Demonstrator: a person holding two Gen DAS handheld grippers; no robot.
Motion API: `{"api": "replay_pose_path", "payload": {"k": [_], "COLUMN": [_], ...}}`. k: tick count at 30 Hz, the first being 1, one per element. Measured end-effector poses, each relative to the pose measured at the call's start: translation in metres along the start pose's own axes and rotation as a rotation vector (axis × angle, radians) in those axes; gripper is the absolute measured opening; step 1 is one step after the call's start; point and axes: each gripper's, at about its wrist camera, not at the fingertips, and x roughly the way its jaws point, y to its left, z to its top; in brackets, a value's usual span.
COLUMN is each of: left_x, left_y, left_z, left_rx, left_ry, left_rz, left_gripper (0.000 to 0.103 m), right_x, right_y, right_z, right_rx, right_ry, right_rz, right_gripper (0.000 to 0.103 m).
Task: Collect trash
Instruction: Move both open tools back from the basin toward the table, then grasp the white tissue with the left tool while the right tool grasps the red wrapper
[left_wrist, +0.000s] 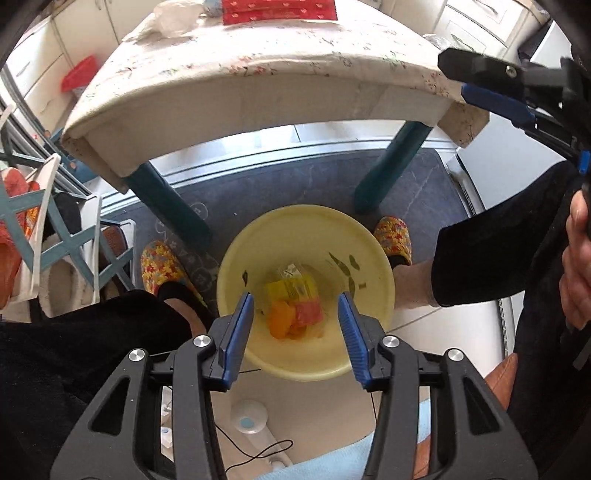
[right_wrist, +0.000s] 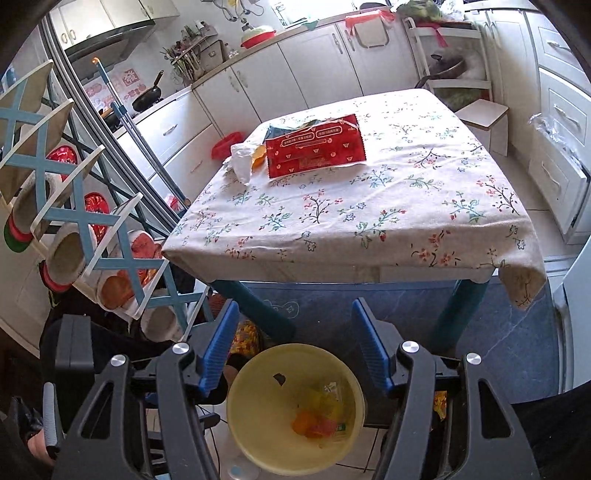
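Trash lies in the bottom of a yellow bin (left_wrist: 306, 236) on the floor: a yellow wrapper (left_wrist: 293, 290), orange peel (left_wrist: 282, 317) and a red scrap. More waits on the table (right_wrist: 406, 206), where a red packet (right_wrist: 314, 147) and a white crumpled tissue (right_wrist: 242, 162) sit at the far left corner. The left gripper (left_wrist: 295, 325) hangs over the bin, jaws apart with nothing between them. The right gripper (right_wrist: 295, 347) is spread too, empty, facing the table's near edge. Teal table legs (left_wrist: 388, 166), patterned slippers (left_wrist: 162, 266) and a shoe rack (right_wrist: 74, 206) crowd the bin; most of the tablecloth is bare.
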Motion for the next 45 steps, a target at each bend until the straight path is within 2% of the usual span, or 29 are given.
{"api": "replay_pose_path", "payload": {"k": [6, 13, 19, 24, 31, 38, 45], "left_x": [-0.015, -0.028, -0.054, -0.071, -0.079, -0.072, -0.065], "left_y": [0.003, 0.011, 0.031, 0.056, 0.084, 0.107, 0.126], "left_z": [0.005, 0.012, 0.027, 0.050, 0.086, 0.115, 0.143], "left_rx": [-0.014, -0.055, -0.144, -0.219, -0.270, -0.331, -0.402], "left_ry": [-0.104, -0.183, -0.328, -0.400, -0.435, -0.436, -0.451], "left_rz": [0.059, 0.097, 0.142, 0.153, 0.147, 0.129, 0.072], "left_gripper": [0.061, 0.066, 0.074, 0.077, 0.078, 0.079, 0.081], "right_x": [0.001, 0.005, 0.010, 0.014, 0.025, 0.041, 0.056], "right_y": [0.005, 0.014, 0.028, 0.041, 0.036, 0.027, 0.024], "right_z": [-0.001, -0.003, 0.006, 0.024, 0.057, 0.086, 0.124], "right_rx": [-0.035, -0.071, -0.149, -0.260, -0.366, -0.360, -0.368], "right_ry": [0.000, 0.009, 0.015, 0.012, 0.010, -0.008, -0.068], "right_rz": [-0.012, -0.014, -0.006, -0.023, -0.074, -0.087, -0.091], "right_gripper": [0.062, 0.063, 0.065, 0.068, 0.071, 0.071, 0.071]}}
